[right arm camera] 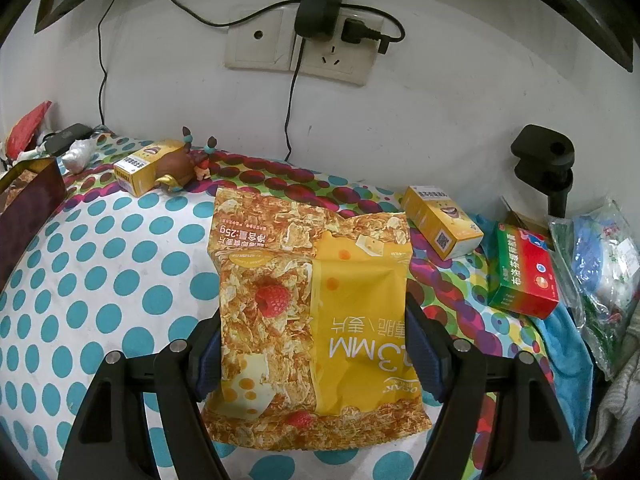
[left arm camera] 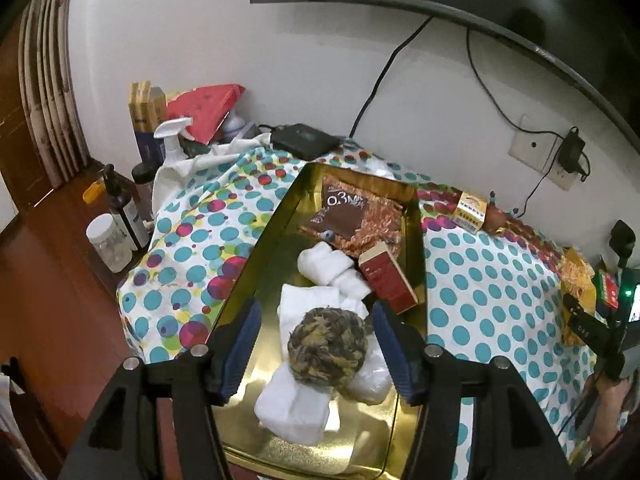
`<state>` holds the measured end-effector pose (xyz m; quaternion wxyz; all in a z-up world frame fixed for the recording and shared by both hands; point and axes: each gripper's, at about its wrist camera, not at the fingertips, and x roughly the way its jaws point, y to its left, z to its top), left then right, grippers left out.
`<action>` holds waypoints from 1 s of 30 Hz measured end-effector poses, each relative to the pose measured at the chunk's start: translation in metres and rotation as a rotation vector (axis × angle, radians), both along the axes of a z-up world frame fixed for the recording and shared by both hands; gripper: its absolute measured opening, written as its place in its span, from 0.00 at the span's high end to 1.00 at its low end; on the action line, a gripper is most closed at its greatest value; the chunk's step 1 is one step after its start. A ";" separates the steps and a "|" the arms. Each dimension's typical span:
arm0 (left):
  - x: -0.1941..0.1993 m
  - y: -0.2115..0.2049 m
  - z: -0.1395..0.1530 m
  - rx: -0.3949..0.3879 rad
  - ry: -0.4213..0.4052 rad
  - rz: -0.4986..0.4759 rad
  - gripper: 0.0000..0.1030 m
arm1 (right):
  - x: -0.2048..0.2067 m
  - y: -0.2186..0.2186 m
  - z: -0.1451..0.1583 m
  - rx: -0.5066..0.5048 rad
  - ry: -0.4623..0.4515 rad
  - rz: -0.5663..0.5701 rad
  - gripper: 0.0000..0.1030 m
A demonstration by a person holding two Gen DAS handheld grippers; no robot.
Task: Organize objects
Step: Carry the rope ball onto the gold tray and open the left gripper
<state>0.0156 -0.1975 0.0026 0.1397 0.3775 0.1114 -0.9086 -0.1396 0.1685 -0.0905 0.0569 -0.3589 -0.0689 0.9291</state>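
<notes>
The yellow snack bag (right arm camera: pixel 316 316) sits between the fingers of the right tongs (right arm camera: pixel 316 344), which are clamped on its two side edges; the printing on it reads upside down from this camera. Beyond the right tongs, on the dotted cloth (right arm camera: pixel 104 264) that covers the desk, a yellow box (right arm camera: pixel 440 222) lies just past the bag's far right corner, and a red-and-green box (right arm camera: pixel 524 276) lies farther to the right. Ahead and to the left, another small yellow box (right arm camera: pixel 140 168) rests against a brown figurine (right arm camera: pixel 180 166) near the wall, below the wall socket (right arm camera: pixel 300 46) with its black adapter.

The left tongs (left arm camera: pixel 316 350) hang over the gold tin tray (left arm camera: pixel 260 240) with their fingers apart, gripping nothing. Directly between and below the fingers lies a round brown-and-yellow scrunchie (left arm camera: pixel 326 346) on top of white folded cloths (left arm camera: pixel 304 308). Farther ahead of the left tongs in the same tray are a white rolled bundle (left arm camera: pixel 326 262), a dark red box (left arm camera: pixel 386 282) leaning toward the tray's right wall, and a brown snack bag (left arm camera: pixel 352 216) at the far end. Left of the tray, past the cloth's edge, stand a dark pump bottle (left arm camera: pixel 122 208), a white jar (left arm camera: pixel 108 242) and a white spray bottle (left arm camera: pixel 172 140).
</notes>
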 end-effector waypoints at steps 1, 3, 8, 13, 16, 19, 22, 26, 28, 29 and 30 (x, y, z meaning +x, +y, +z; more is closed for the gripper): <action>0.002 0.000 0.001 0.005 0.006 -0.001 0.42 | 0.000 0.000 0.000 -0.002 0.000 -0.001 0.28; 0.004 0.000 0.001 0.004 0.005 -0.001 0.42 | 0.000 0.000 0.000 0.005 0.000 -0.001 0.28; 0.010 0.001 -0.003 0.010 0.008 -0.012 0.42 | 0.001 -0.006 -0.001 0.046 0.003 0.008 0.29; 0.021 0.001 -0.002 -0.033 0.028 -0.011 0.41 | 0.008 -0.012 0.004 0.055 0.042 0.039 0.29; 0.028 0.007 -0.001 -0.140 0.038 0.000 0.41 | 0.007 -0.013 0.005 0.049 0.041 0.055 0.29; 0.035 0.008 0.000 -0.161 0.055 -0.024 0.41 | 0.006 -0.015 0.004 0.060 0.035 0.058 0.29; 0.038 0.003 -0.001 -0.133 0.060 -0.033 0.41 | 0.007 -0.018 0.004 0.077 0.039 0.056 0.29; 0.045 -0.004 -0.001 -0.112 0.069 -0.037 0.41 | 0.006 -0.020 0.002 0.097 0.031 0.059 0.29; 0.050 -0.009 0.000 -0.091 0.099 -0.051 0.41 | 0.004 -0.023 0.001 0.116 0.020 0.053 0.29; 0.052 -0.010 0.000 -0.091 0.106 -0.051 0.41 | 0.002 -0.024 0.002 0.117 0.011 0.054 0.29; 0.054 -0.012 0.000 -0.092 0.111 -0.057 0.41 | 0.001 -0.027 0.004 0.121 0.010 0.055 0.29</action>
